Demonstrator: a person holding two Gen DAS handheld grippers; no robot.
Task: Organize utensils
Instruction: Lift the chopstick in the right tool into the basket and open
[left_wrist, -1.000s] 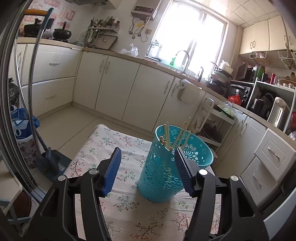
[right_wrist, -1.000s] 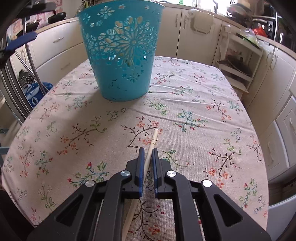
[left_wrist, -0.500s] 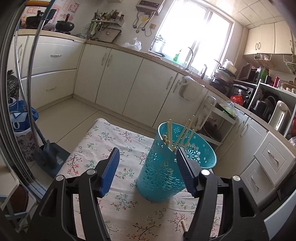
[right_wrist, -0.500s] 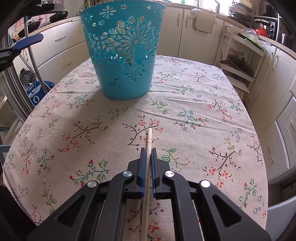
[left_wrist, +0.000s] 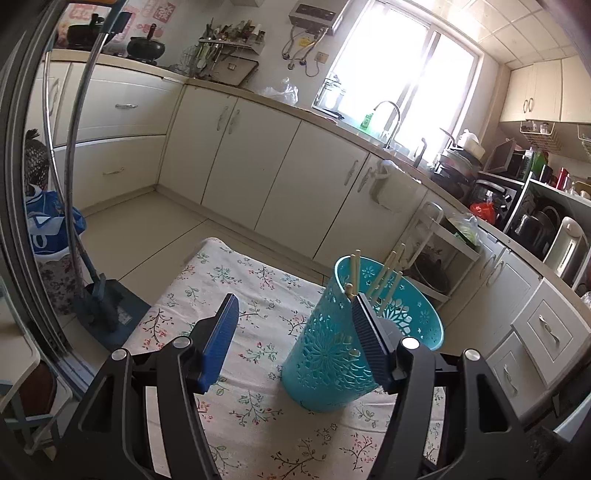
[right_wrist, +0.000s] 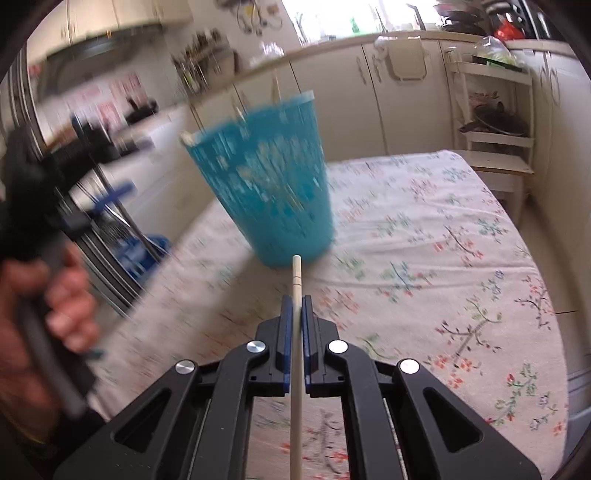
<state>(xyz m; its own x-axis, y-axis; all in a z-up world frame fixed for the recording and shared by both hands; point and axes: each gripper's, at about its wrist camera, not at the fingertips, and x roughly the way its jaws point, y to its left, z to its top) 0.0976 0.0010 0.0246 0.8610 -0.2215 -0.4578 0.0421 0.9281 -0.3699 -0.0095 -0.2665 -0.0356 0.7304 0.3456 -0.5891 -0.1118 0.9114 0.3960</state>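
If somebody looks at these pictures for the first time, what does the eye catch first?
First the teal basket standing on the flowered tablecloth, with chopsticks sticking out of it. Next, the right gripper, shut on one chopstick that points at the basket. The left gripper is open beside the basket.

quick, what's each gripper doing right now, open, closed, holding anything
Left gripper: open, holding nothing; the teal basket is not gripped.
Right gripper: closed on a chopstick.
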